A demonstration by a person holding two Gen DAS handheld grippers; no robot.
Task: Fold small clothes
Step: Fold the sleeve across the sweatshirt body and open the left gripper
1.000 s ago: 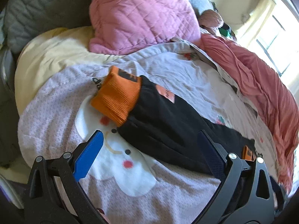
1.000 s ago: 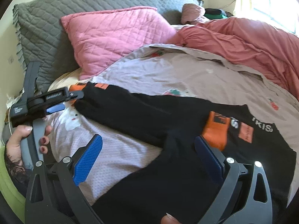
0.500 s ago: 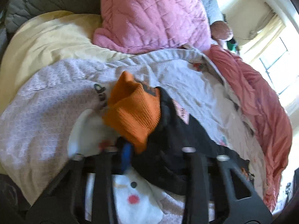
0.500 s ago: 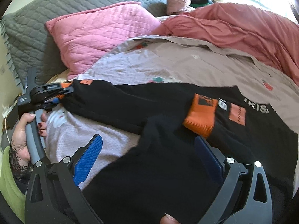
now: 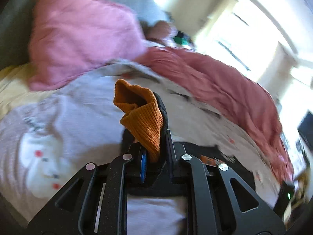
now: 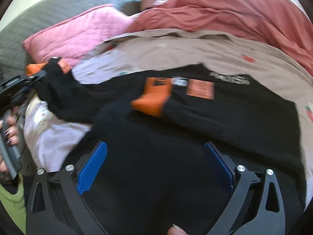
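Note:
A black sweater point(image 6: 176, 137) with orange cuffs lies spread on the bed. My left gripper point(image 5: 155, 156) is shut on the end of one sleeve, and its orange ribbed cuff point(image 5: 142, 117) sticks up between the jaws, lifted off the blanket. In the right wrist view the left gripper point(image 6: 29, 78) holds that sleeve at the far left. My right gripper point(image 6: 154, 164) is open just above the sweater's body. The other orange cuff point(image 6: 152, 99) lies folded onto the sweater's chest, ahead of the right gripper.
A pink quilted pillow point(image 5: 78, 39) and a grey headboard cushion point(image 6: 49, 19) are at the bed's head. A red duvet point(image 6: 234, 15) is bunched along the far side. The pale printed blanket point(image 5: 68, 117) covers the bed. A bright window point(image 5: 244, 35) is beyond.
My left gripper closed on the sleeve cuff and lifted it off the blanket, swinging toward the window side. My right gripper moved forward over the sweater, staying open.

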